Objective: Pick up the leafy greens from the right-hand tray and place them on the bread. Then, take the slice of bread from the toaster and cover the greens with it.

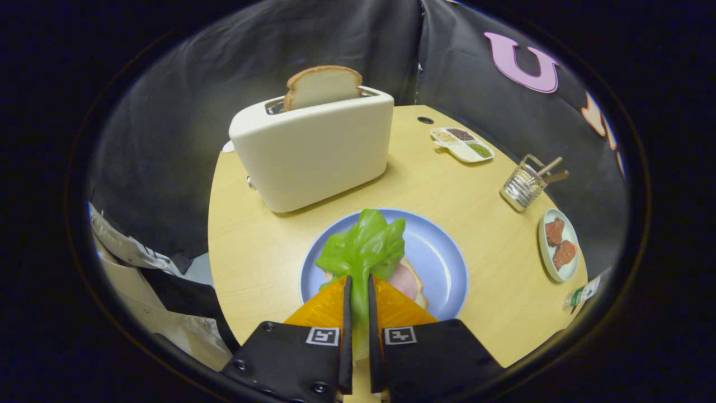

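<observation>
Fingers at the bottom centre of the frame are nearly closed, both pressing on the stem of the leafy greens, whose leaves fan out just ahead of the tips. I have the greens over the blue plate at centre, where a pink slice of ham and a bit of the bread under it peek out to the right of the fingers. I judge I am in the placing step: next I should lower, let the fingers part so the greens drop flat on that stack, then back away.

Upper centre, the cream toaster holds the second slice of bread upright in its slot, ready for later. At the right, a small dish holds two reddish pieces, a divided tray holds grains, and a wire holder holds utensils, all on the wooden surface.
</observation>
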`<state>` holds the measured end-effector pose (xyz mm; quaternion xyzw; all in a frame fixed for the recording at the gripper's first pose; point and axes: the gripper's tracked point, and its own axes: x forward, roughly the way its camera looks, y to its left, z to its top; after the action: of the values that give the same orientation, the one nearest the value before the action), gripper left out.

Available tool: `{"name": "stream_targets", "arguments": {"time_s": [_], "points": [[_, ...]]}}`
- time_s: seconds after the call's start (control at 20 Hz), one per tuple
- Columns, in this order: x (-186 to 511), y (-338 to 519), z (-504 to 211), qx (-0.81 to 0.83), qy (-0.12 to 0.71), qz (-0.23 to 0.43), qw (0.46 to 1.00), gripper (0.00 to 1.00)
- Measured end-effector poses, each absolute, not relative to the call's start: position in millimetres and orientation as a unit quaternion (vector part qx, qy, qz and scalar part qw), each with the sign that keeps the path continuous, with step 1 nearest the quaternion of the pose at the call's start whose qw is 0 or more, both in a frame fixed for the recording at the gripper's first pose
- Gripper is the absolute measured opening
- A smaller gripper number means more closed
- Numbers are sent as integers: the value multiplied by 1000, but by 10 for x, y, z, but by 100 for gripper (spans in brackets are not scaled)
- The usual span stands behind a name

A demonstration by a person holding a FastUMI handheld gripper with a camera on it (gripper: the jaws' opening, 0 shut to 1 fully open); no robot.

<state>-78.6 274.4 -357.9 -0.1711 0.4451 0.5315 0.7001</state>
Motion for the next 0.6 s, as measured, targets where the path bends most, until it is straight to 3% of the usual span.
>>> {"name": "stream_targets", "arguments": {"time_s": [0.15,0.6], "points": [[-726,2748,-3666,-179,448,522,703,15],[-724,2767,-3771,-186,458,516,700,74]]}}
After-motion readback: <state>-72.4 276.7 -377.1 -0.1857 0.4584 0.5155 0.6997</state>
